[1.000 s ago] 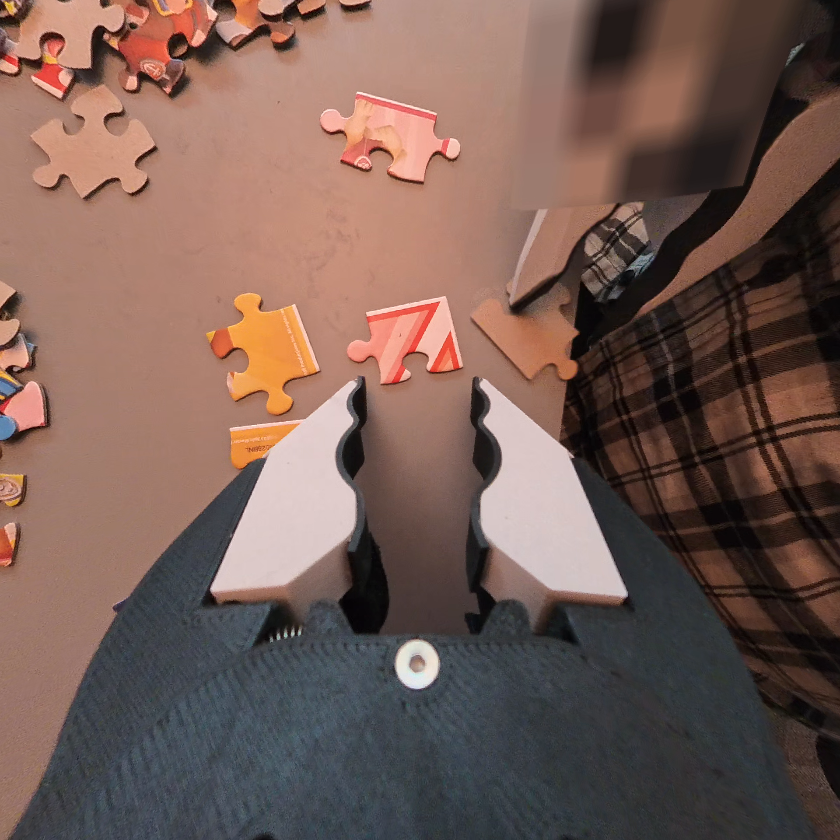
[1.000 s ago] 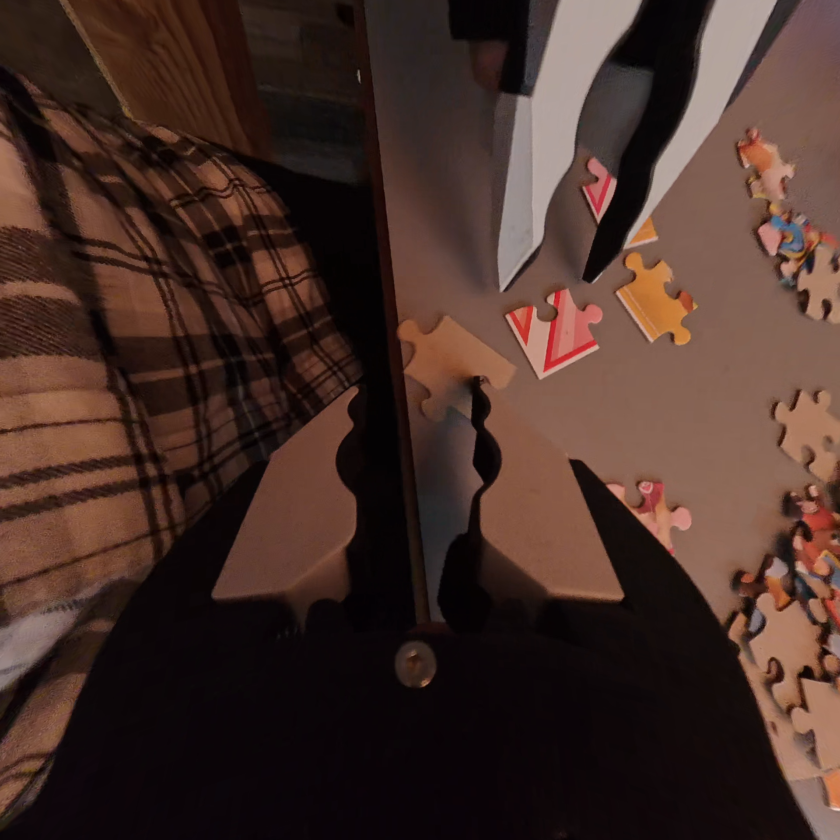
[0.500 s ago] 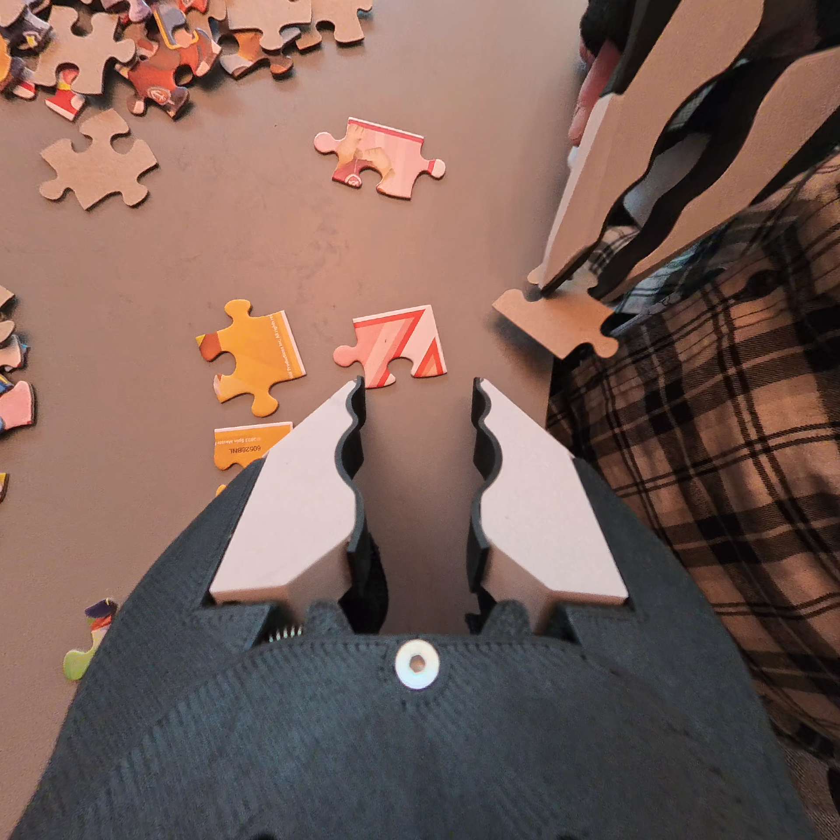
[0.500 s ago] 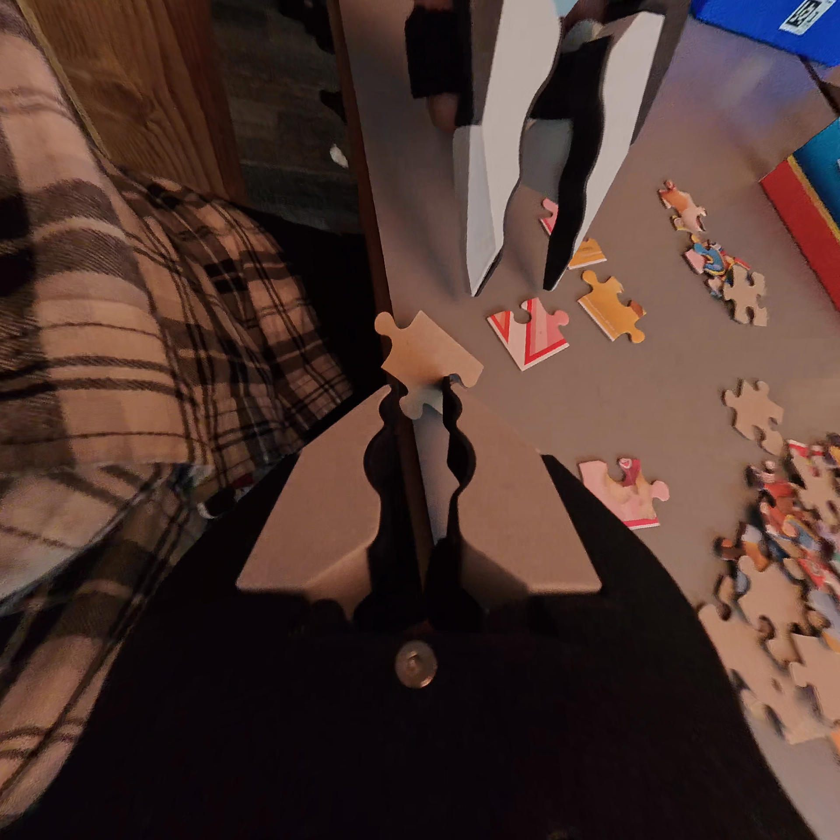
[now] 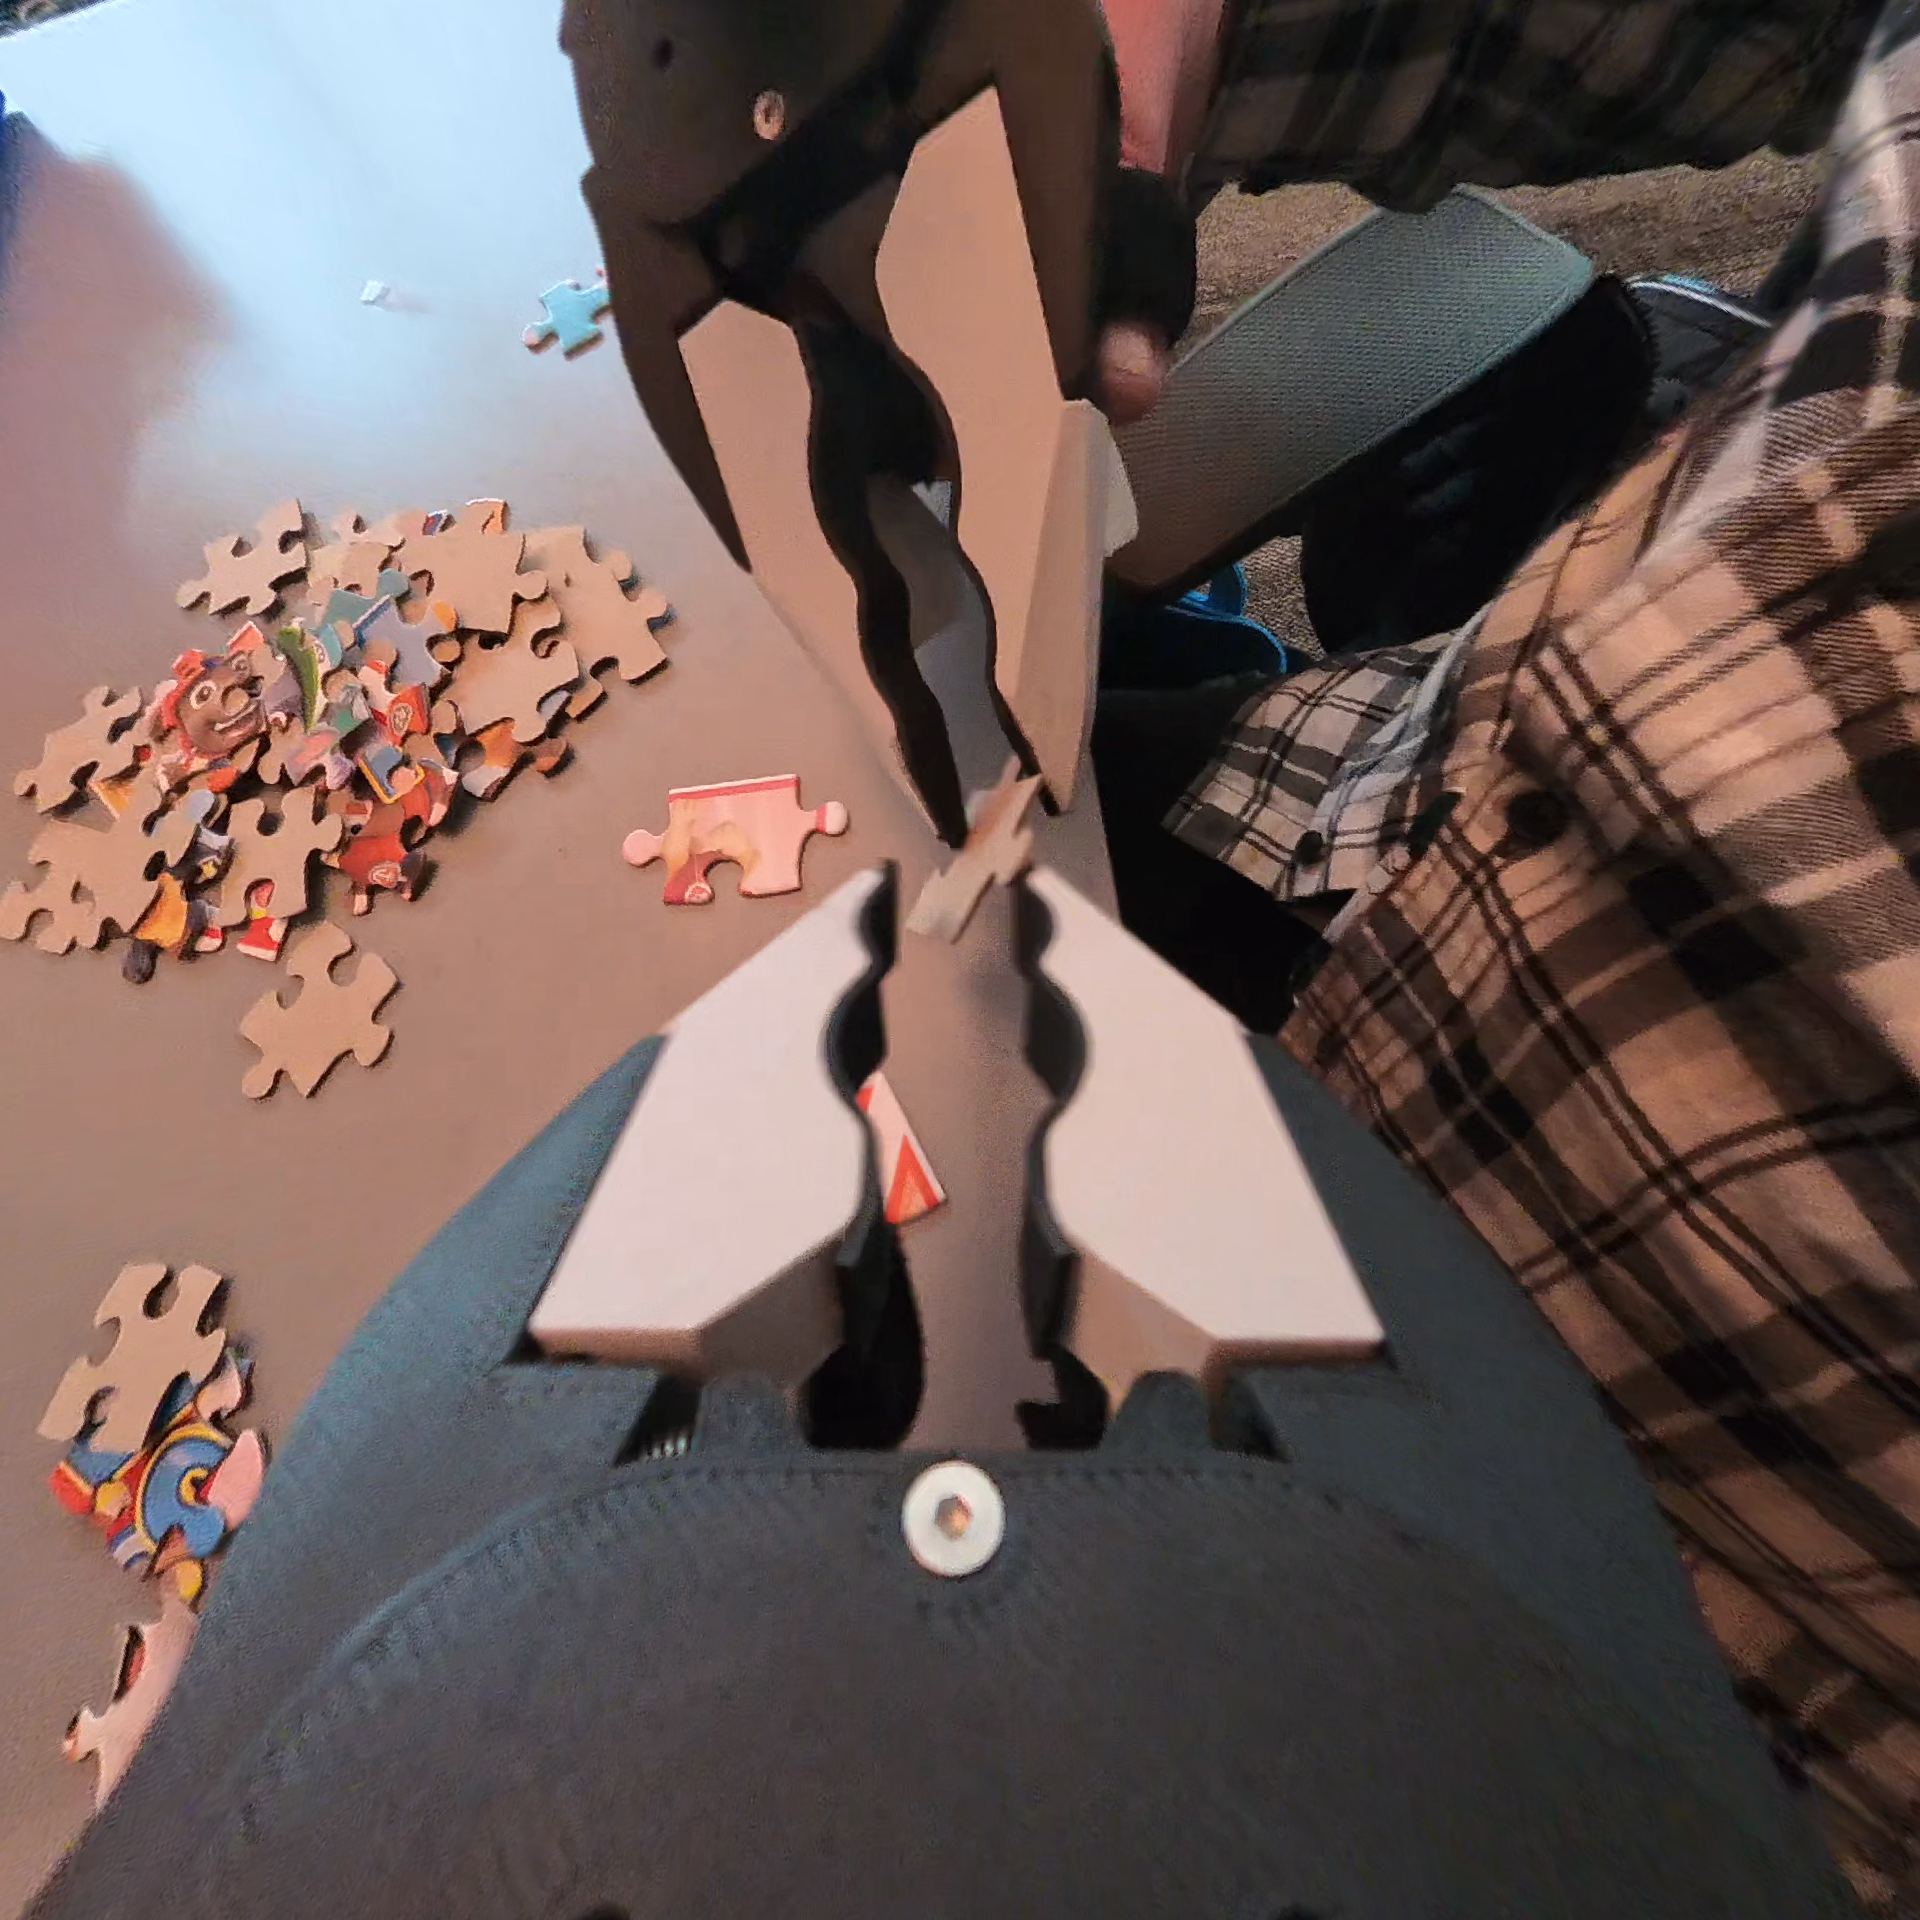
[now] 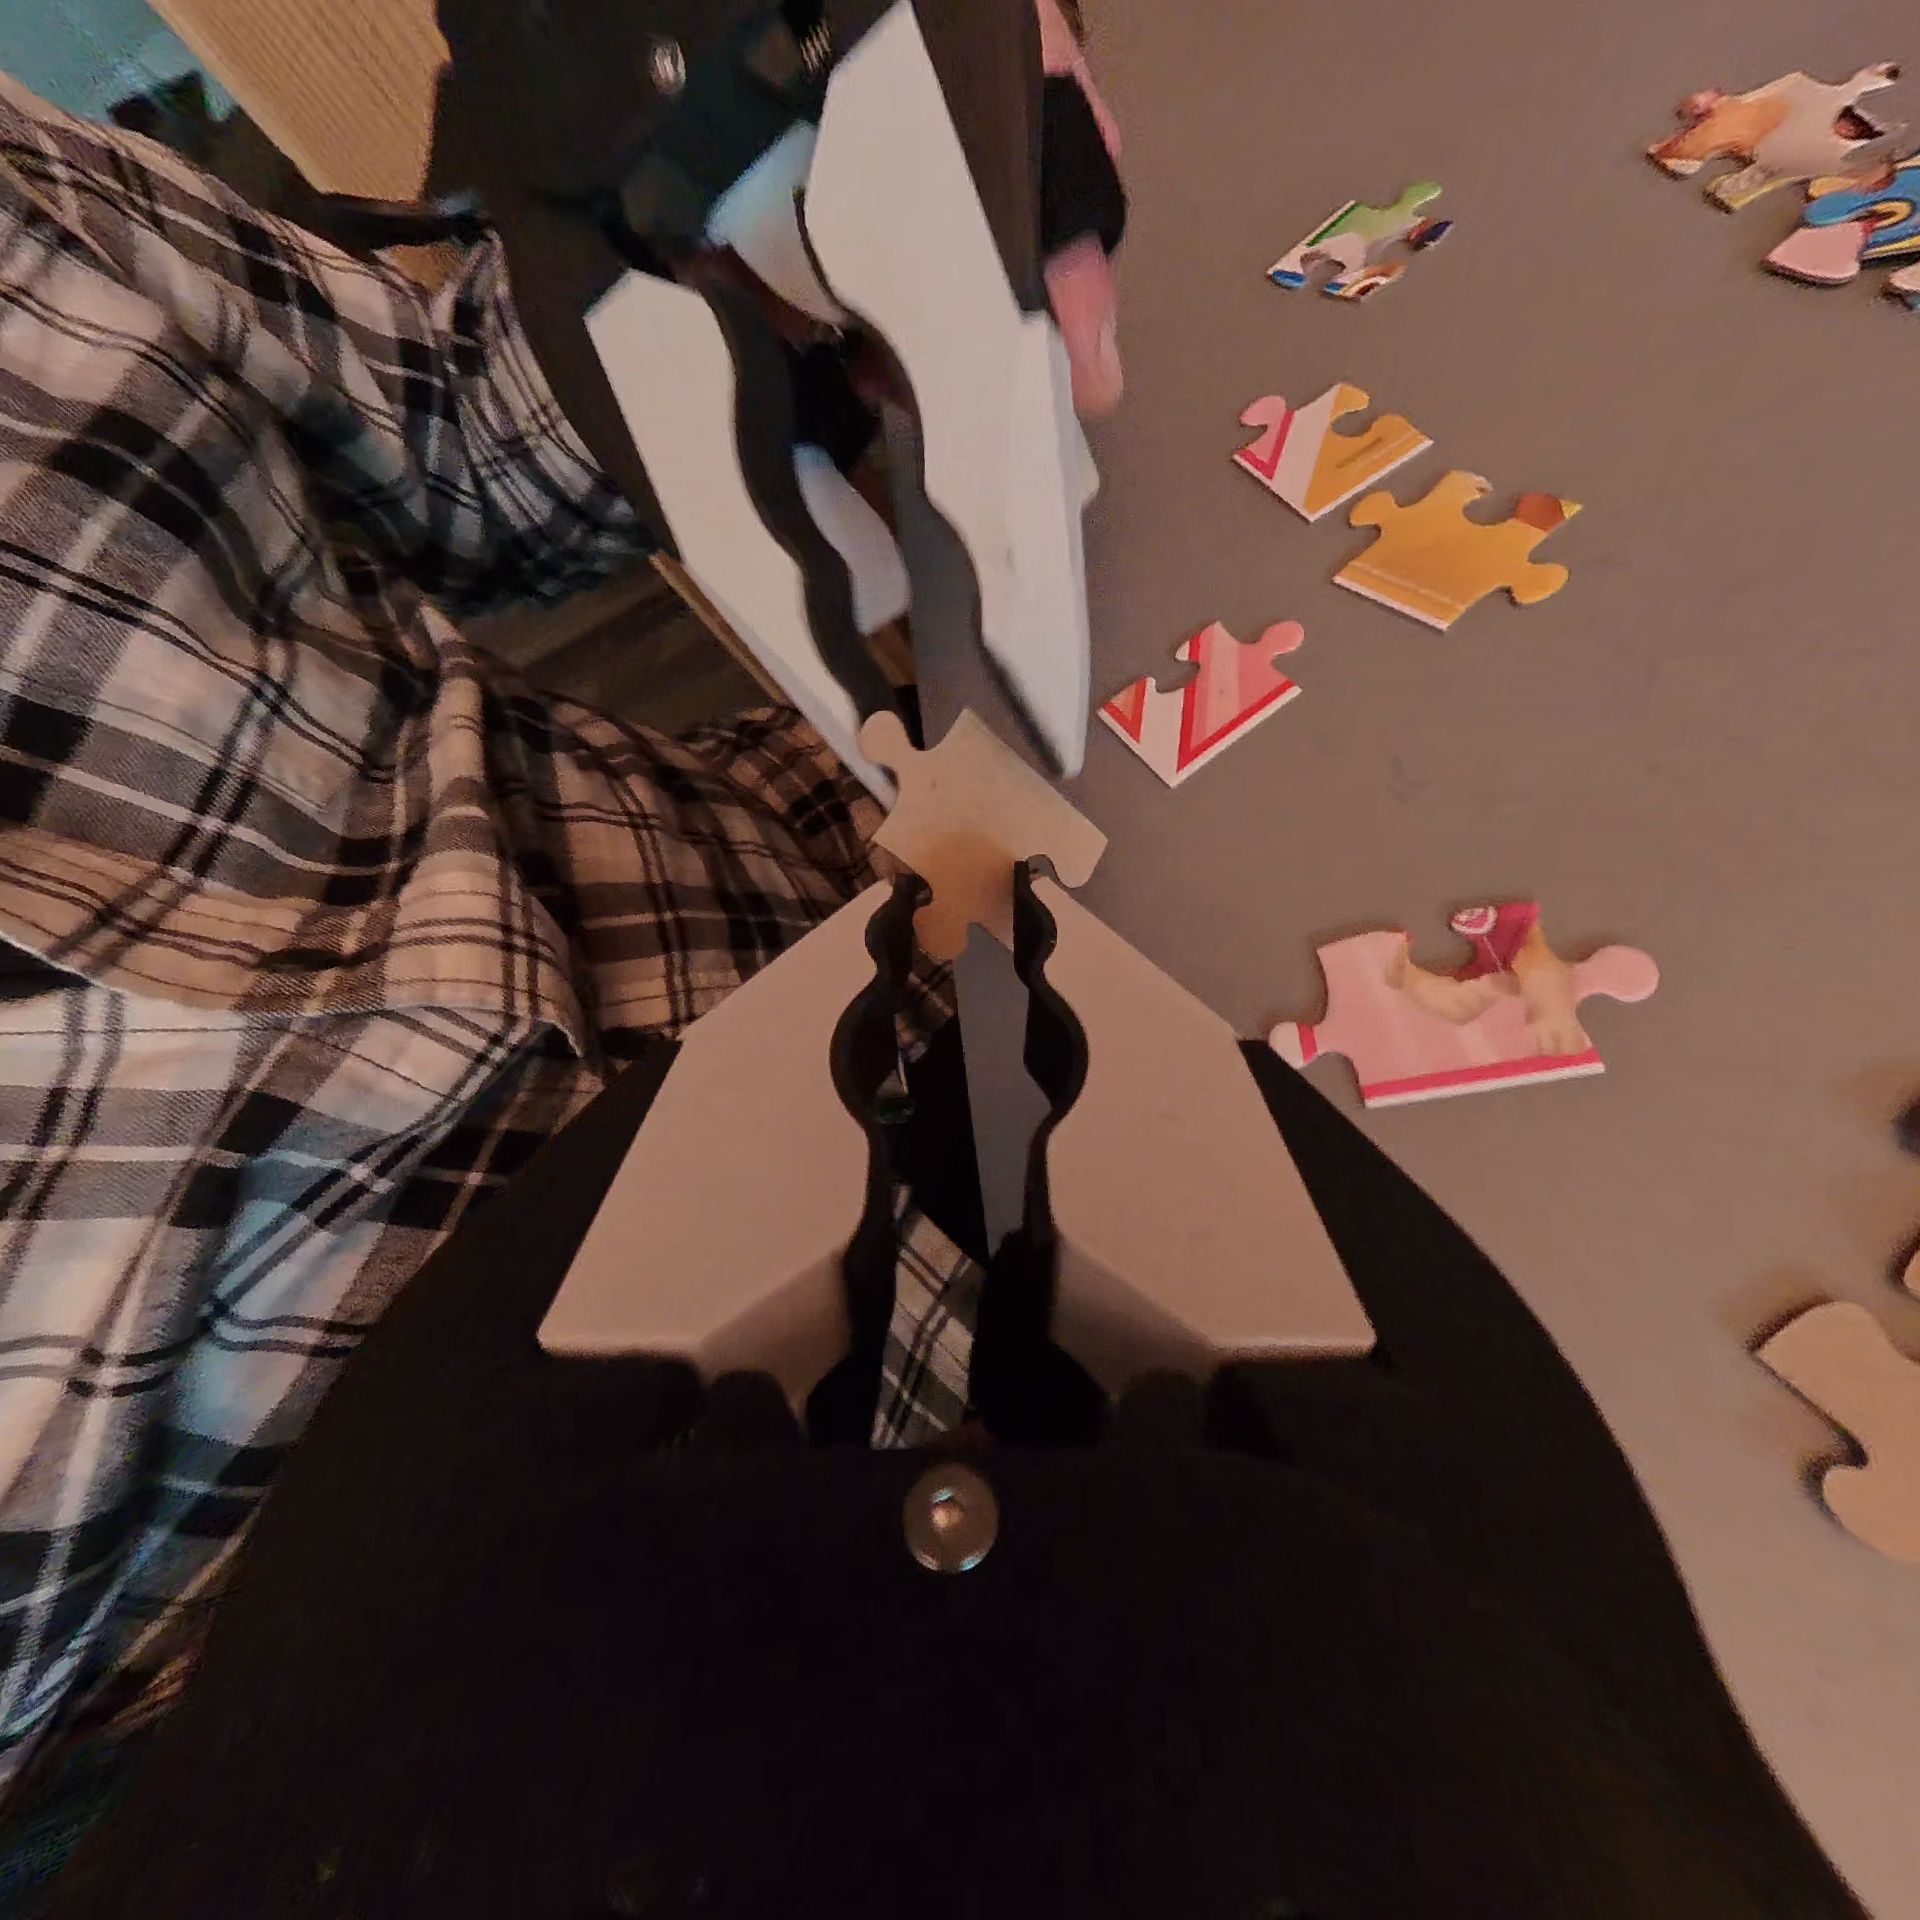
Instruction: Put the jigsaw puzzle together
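Left wrist view: the left gripper is lifted above a grey table, its jaws parted and holding nothing. Just ahead of its tips hangs a plain cardboard-backed puzzle piece, tilted on edge and pinched by the right gripper, which reaches in from above. Under the left jaws lies a red-and-pink striped piece, partly hidden. Ahead and to the left sits a pink piece; farther left is a loose heap of pieces, many face down. A plaid shirt fills the right side. Right wrist view: the right gripper is closed on the same blank-backed puzzle piece, clamped by one lower lobe, off the table near its edge. The left gripper comes down from above, its tips around the piece's far edge; contact cannot be judged. To the right lie the striped piece, a yellow piece and the pink piece. This looks like a handover or flip to bring the printed face up. To do it well, the left jaws should close on a broad flat part before the right lets go, working over the table so a slip lands there.
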### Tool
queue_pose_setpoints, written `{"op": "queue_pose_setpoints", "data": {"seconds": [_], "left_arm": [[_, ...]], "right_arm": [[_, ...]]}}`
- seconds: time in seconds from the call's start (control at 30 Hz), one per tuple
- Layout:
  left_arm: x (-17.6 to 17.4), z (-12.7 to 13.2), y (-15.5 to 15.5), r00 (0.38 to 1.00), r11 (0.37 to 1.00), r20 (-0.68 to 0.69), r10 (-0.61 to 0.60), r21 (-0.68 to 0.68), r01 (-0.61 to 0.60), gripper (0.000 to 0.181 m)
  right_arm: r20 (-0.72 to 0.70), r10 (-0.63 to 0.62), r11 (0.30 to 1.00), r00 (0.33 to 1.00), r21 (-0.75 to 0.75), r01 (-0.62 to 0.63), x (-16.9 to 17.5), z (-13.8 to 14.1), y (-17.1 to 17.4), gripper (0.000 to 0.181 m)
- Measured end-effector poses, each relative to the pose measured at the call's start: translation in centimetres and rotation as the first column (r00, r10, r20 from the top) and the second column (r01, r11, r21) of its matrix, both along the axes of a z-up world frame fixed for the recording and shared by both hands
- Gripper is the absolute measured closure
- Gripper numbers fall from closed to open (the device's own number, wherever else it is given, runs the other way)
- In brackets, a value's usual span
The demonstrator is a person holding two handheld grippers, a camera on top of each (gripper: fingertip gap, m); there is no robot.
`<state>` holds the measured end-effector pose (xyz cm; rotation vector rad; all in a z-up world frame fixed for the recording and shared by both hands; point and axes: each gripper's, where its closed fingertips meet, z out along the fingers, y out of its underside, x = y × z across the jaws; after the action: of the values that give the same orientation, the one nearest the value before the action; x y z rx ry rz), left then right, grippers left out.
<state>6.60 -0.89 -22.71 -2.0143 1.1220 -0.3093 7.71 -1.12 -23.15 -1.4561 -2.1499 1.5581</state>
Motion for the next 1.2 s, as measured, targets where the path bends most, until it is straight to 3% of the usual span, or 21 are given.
{"op": "queue_pose_setpoints", "data": {"seconds": [0.07, 0.17, 0.27, 0.37, 0.43, 0.53, 0.63, 0.77, 0.97, 1.1, 1.2], "left_arm": [[0.3, 0.1, 0.5, 0.997, 0.999, 0.079, 0.02, -0.038, -0.017, 0.18], [-0.4, 1.0, 1.7, 0.943, 0.986, 0.303, 0.135, -0.136, -0.097, 0.18], [-1.0, 2.0, 2.3, 0.832, 0.966, 0.513, 0.211, -0.239, -0.097, 0.18], [-0.9, 2.5, 2.5, 0.761, 0.956, 0.609, 0.226, -0.289, -0.052, 0.18], [-0.9, 2.5, 2.6, 0.745, 0.953, 0.625, 0.233, -0.3, -0.046, 0.178], [-1.6, 2.3, 3.0, 0.774, 0.954, 0.578, 0.258, -0.28, -0.109, 0.16], [-2.7, 0.8, 2.5, 0.855, 0.946, 0.43, 0.291, -0.263, -0.19, 0.153], [-4.8, -1.8, 1.2, 0.912, 0.918, 0.199, 0.36, -0.252, -0.307, 0.149], [-5.0, -4.2, -0.1, 0.927, 0.897, 0.089, 0.365, -0.302, -0.324, 0.145], [-5.1, -4.4, 0.3, 0.929, 0.897, 0.052, 0.366, -0.284, -0.338, 0.143], [-5.4, -4.4, 0.3, 0.927, 0.895, 0.03, 0.375, -0.272, -0.354, 0.141]], "right_arm": [[-0.013, -0.01, 1.0, 1.0, -0.028, 0.01, -0.7, 0.7, 0.6, 0.17], [-0.074, -0.071, 0.996, 0.995, -0.05, 0.068, -1.6, 2.1, 2.1, 0.167], [-0.128, -0.108, 0.994, 0.986, -0.02, 0.106, -2.1, 2.9, 2.9, 0.167], [-0.149, -0.125, 0.992, 0.981, -0.015, 0.124, -2.6, 3.2, 3.1, 0.175], [-0.139, -0.124, 0.992, 0.983, -0.048, 0.118, -2.5, 3.4, 3.1, 0.181], [-0.105, -0.139, 0.989, 0.985, -0.066, 0.133, -1.9, 3.2, 4.1, 0.181], [-0.052, -0.154, 0.988, 0.987, -0.037, 0.152, -0.1, 3.0, 5.9, 0.181], [0.093, -0.146, 0.987, 0.985, 0.086, 0.138, 3.5, 1.1, 8.4, 0.181], [0.341, -0.019, 0.987, 0.94, 0.158, -0.038, 6.3, -2.6, 9.9, 0.181], [0.383, -0.046, 0.961, 0.923, 0.268, -0.063, 4.6, -3.9, 11.8, 0.168], [0.353, -0.118, 0.935, 0.928, 0.355, -0.017, 3.9, -3.2, 13.4, 0.156]]}}
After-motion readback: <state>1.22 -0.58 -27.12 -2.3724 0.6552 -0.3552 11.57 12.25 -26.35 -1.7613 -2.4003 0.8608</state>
